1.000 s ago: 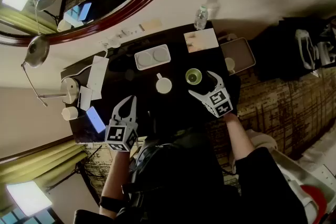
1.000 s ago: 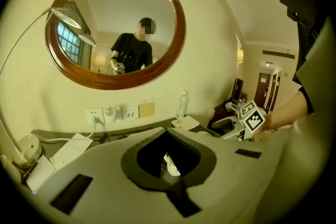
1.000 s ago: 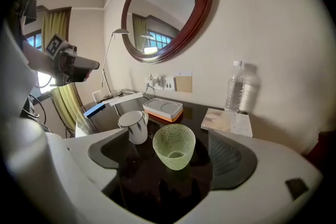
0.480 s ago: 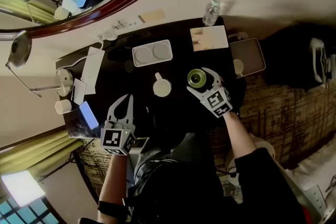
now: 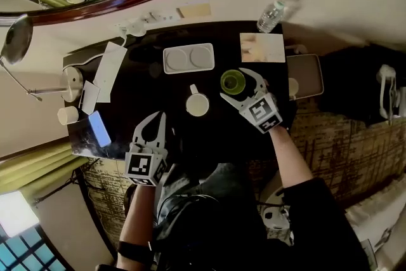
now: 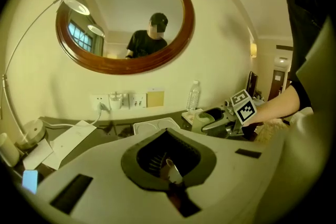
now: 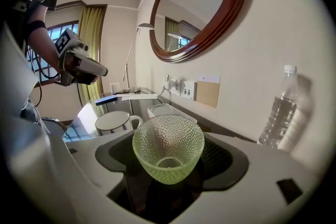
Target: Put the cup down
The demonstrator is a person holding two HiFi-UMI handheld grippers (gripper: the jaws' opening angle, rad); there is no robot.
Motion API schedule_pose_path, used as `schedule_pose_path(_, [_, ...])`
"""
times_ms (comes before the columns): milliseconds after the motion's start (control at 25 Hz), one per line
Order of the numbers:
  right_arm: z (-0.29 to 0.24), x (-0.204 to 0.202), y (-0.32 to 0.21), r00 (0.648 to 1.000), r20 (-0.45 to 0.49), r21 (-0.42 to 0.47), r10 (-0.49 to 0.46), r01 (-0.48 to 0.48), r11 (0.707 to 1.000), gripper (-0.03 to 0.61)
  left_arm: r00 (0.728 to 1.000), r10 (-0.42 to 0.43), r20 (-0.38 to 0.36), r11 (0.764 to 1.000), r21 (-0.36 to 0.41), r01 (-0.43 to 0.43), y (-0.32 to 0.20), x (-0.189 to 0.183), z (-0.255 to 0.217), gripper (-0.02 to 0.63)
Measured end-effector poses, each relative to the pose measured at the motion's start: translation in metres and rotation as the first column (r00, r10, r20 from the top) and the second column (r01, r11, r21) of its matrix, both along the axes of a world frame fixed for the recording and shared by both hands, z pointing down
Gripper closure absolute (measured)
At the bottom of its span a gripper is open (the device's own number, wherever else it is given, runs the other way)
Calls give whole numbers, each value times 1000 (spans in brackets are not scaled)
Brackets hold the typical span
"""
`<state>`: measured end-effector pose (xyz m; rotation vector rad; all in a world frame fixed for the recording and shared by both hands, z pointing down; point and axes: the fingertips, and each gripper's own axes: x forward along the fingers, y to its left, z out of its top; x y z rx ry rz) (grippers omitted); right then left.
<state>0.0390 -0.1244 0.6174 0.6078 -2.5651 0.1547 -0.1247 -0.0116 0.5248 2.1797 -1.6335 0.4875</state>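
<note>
**Head view:** R gripper (image 5: 237, 84) jaws just closed, clamping green cup (image 5: 232, 80) right of mug (image 5: 198, 103).
**L gripper view:** L gripper (image 6: 170, 170) clenched, empty.
**R gripper view:** cup tilted in grip.
**Step:** carry phase, prob.
**Next:** level cup, lower to table (image 5: 146, 95), release.

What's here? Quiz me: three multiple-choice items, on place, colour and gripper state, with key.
1. The white mug is: A on the desk beside the cup; B on the tray; C on the floor.
2. The cup is: A red; B green; C blue.
3. The left gripper has its jaws: A wide open; B around the bottle; C shut, empty.
Key: 1 A, it stands on the dark desk; 2 B, green glass between the jaws of the right gripper, which have just been closing onto it; 3 C, they meet.
</note>
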Motion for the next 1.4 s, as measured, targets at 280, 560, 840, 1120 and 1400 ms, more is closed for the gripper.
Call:
schedule_pose_path(280, [-42,-47,-53,998,47,45,-48,46,998,190,998,-59,-25,998,-20,58,7,-12,10,614])
schedule_pose_path(560, [-32,-91,-72,994,20,19,-105,105,994,190,993,-112,-39,994,-24,111,15,-28,11,614])
schedule_pose_path(840, [-11,-111,-75,993,15,-15,-113,113,993,186,991,-132,0,991,-21,132,30,-56,21,614])
schedule_pose_path(1120, [-11,-114,-81,996,13,-8,-84,84,996,144,986,-168,-11,985,-27,168,31,-64,21,614])
schedule_pose_path(1400, [-29,-110,-79,997,-2,14,-79,79,997,129,990,-137,-20,990,-19,137,24,-63,12,614])
